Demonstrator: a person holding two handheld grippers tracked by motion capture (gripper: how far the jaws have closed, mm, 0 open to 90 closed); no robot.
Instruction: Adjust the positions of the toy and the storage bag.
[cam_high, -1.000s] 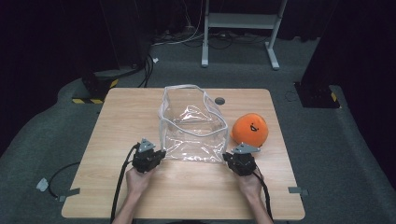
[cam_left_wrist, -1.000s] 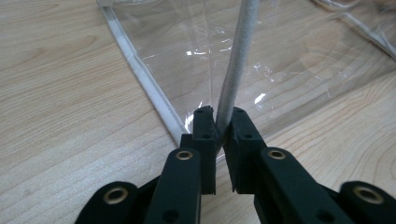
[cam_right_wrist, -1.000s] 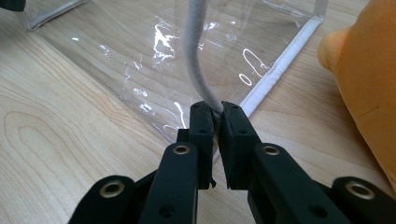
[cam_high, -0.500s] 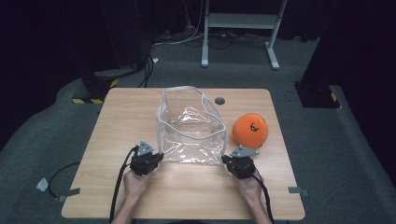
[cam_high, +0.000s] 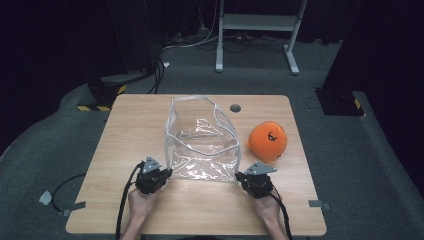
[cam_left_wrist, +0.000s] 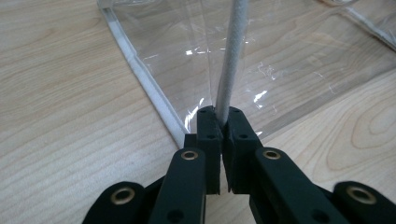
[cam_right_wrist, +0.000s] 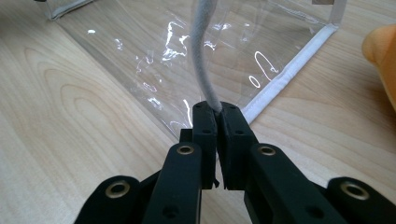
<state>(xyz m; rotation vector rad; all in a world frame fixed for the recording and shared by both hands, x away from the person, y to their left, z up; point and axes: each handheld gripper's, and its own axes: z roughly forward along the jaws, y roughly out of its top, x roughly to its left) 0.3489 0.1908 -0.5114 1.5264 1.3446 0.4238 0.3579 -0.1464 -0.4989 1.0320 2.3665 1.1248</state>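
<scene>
A clear plastic bag (cam_high: 200, 140) with white piping lies open in the middle of the wooden table (cam_high: 130, 130), its mouth toward the far side. My left gripper (cam_high: 167, 173) is shut on the bag's near left corner; its jaws pinch the white edge cord (cam_left_wrist: 231, 56). My right gripper (cam_high: 239, 176) is shut on the near right corner, clamping the white cord (cam_right_wrist: 201, 51) there. An orange round plush toy (cam_high: 268, 140) with a small face sits on the table just right of the bag, and its orange edge (cam_right_wrist: 380, 51) shows in the right gripper view.
A small dark grommet hole (cam_high: 235, 108) sits in the table behind the bag. Cables (cam_high: 122, 210) trail from both grippers over the near edge. Beyond the table stand a white metal frame (cam_high: 255, 30) and dark equipment on grey carpet.
Both grippers have drawn slightly toward the near edge, holding the bag's corners. The bag's near side is pulled a little flatter; the plush toy has not moved.
</scene>
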